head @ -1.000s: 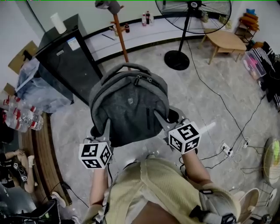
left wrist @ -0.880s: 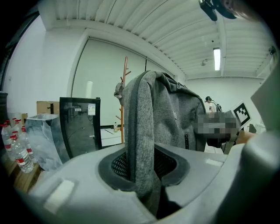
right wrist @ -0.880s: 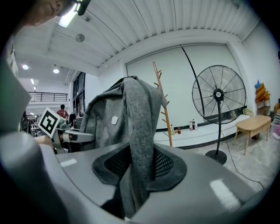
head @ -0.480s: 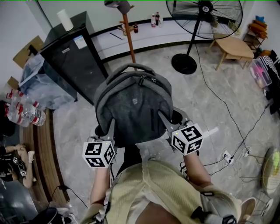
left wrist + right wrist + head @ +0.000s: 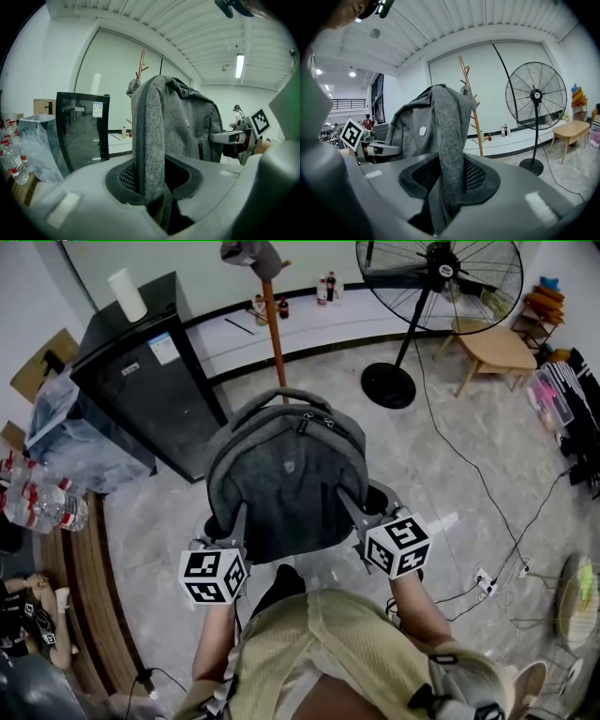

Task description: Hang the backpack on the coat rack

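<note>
Grey floor (image 5: 450,465): one backpack (image 5: 286,474), one coat rack (image 5: 275,334).

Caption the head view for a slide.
A grey backpack, held by the left gripper and right gripper, faces the wooden coat rack.

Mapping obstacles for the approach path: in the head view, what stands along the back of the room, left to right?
black cabinet → coat rack → standing fan → wooden table
</note>
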